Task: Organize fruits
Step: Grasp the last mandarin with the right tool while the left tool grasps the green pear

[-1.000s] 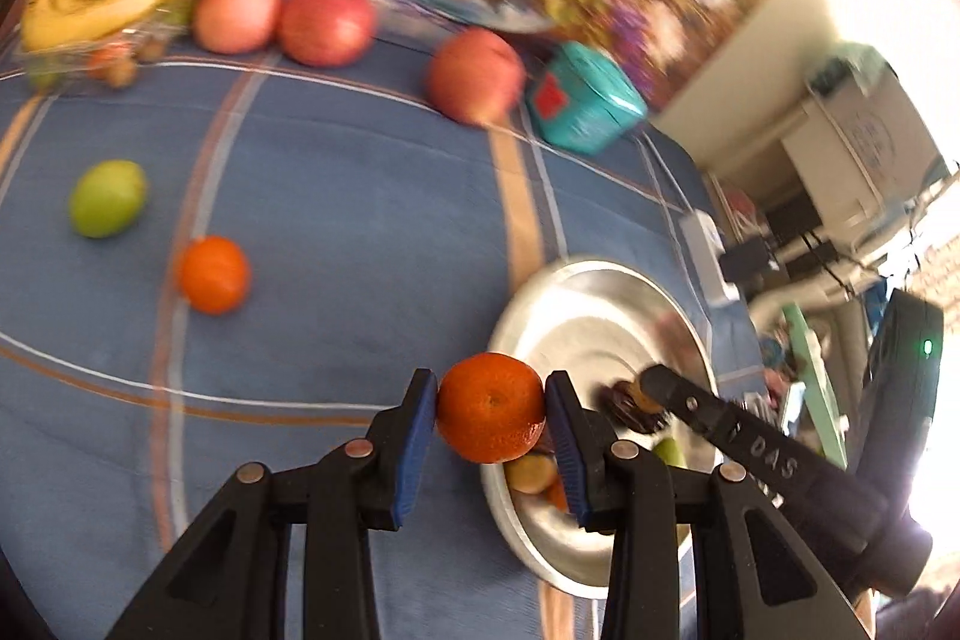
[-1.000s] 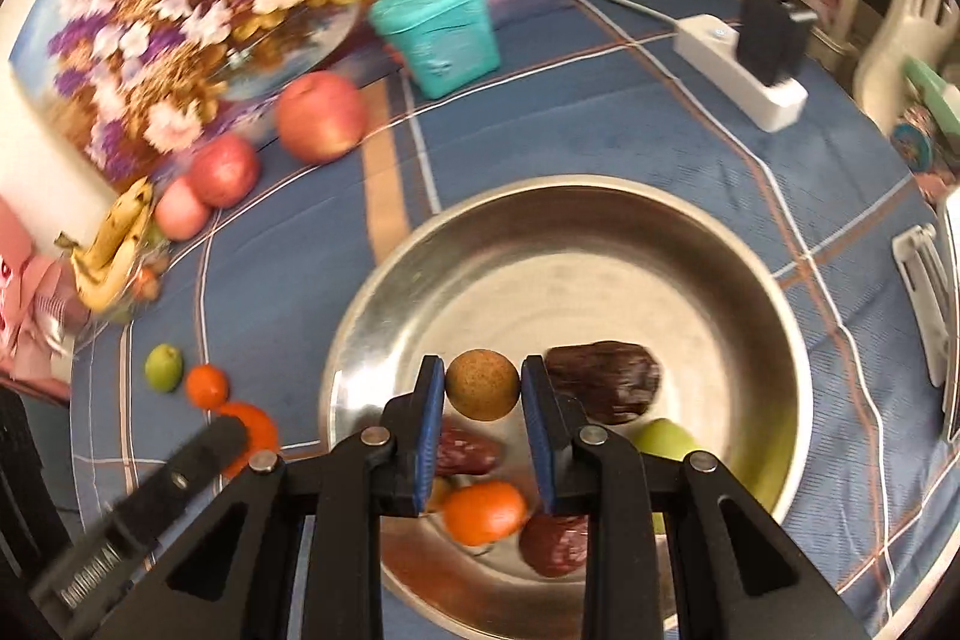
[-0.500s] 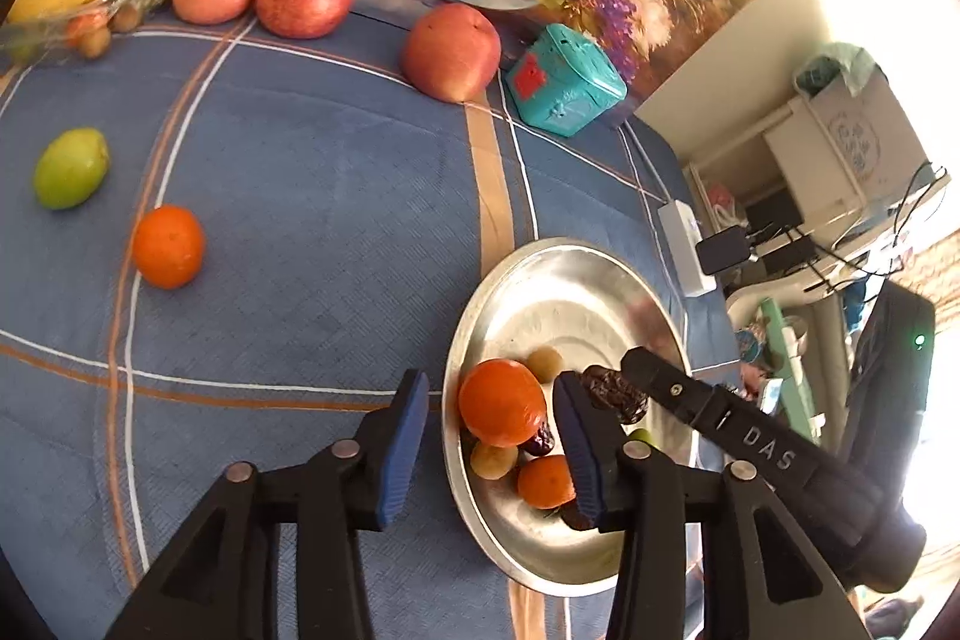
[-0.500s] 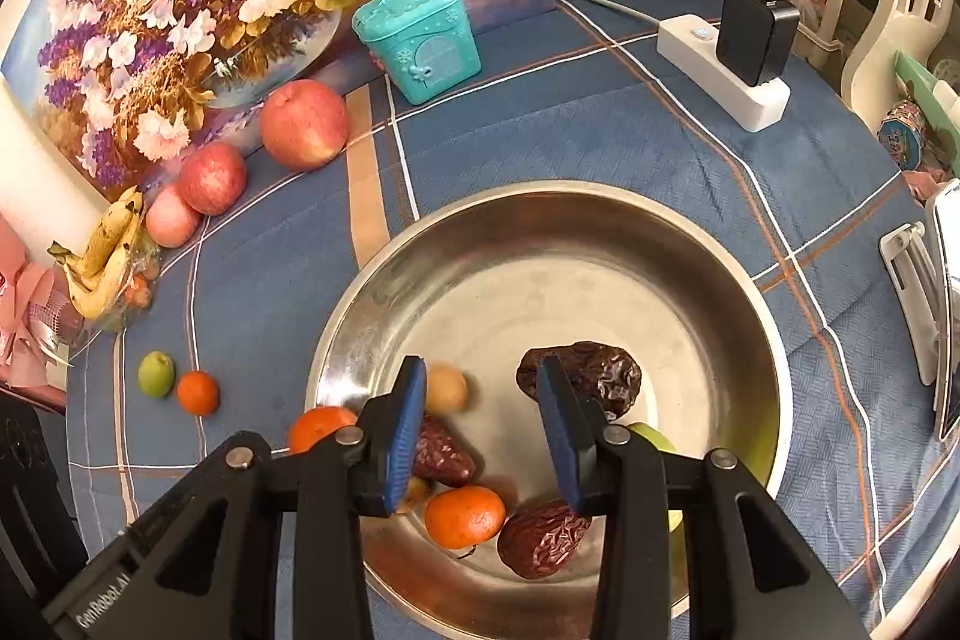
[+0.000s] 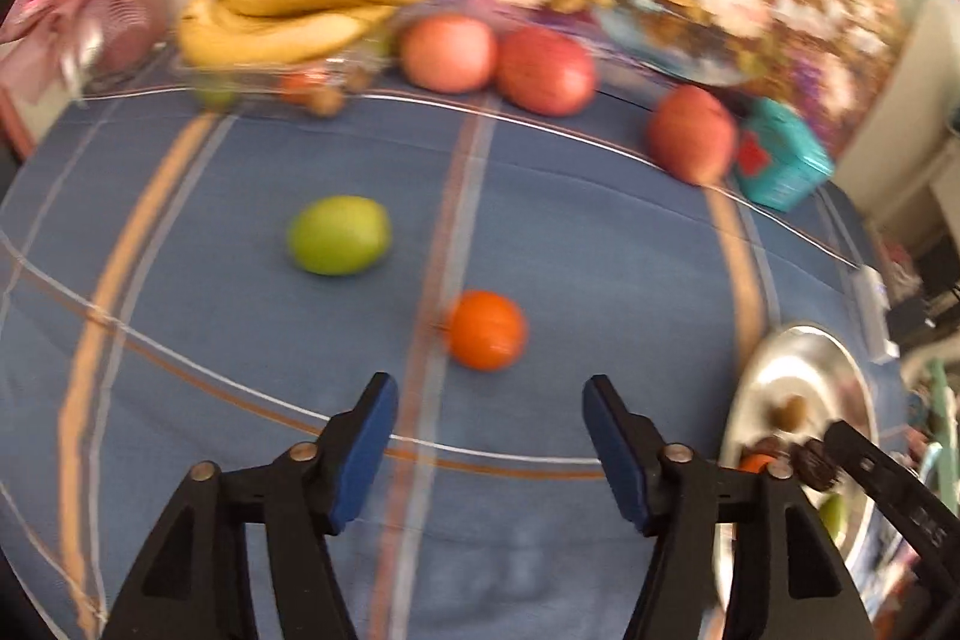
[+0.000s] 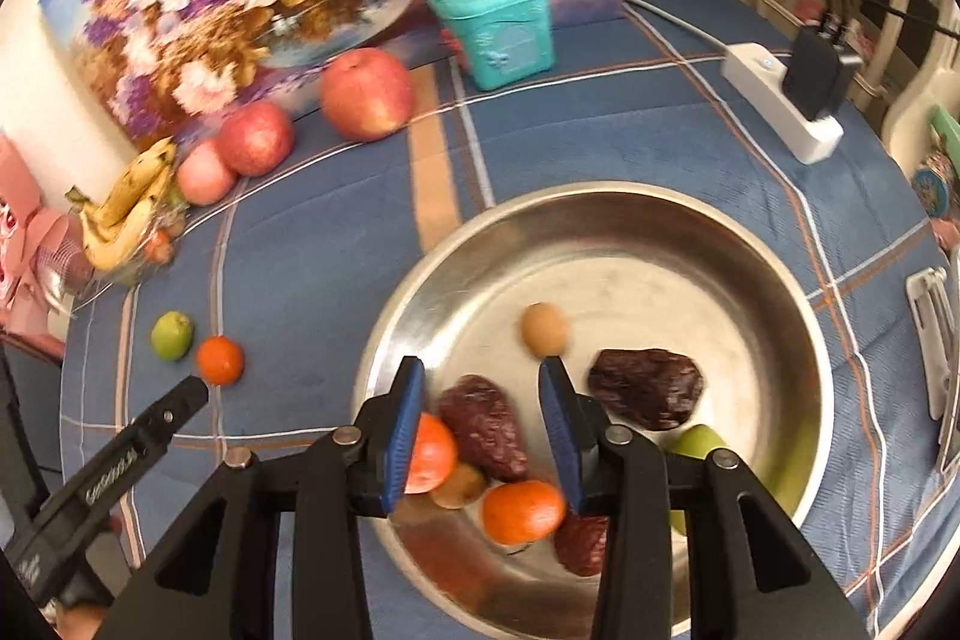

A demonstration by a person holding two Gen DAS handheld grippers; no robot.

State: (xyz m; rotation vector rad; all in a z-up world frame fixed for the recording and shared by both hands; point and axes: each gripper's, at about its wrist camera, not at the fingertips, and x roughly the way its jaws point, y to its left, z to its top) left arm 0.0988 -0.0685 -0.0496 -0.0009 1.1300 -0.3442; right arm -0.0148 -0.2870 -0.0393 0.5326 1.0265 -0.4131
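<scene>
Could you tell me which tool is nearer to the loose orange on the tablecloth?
Left. The left tool hangs open just short of the orange; the right tool is over the metal bowl.

Shiny polished metal bowl (image 6: 600, 214), matt blue woven cloth (image 6: 600, 130) on the counter, wrinkled dark dates (image 6: 645, 388), glossy smooth apples (image 6: 366, 94), matt black plastic tool (image 6: 480, 409) with blue pads (image 6: 405, 430)

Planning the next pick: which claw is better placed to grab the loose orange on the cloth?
Left. The left claw is open, empty and pointed at the orange just ahead. The right claw hangs open over the metal bowl, away from it.
</scene>
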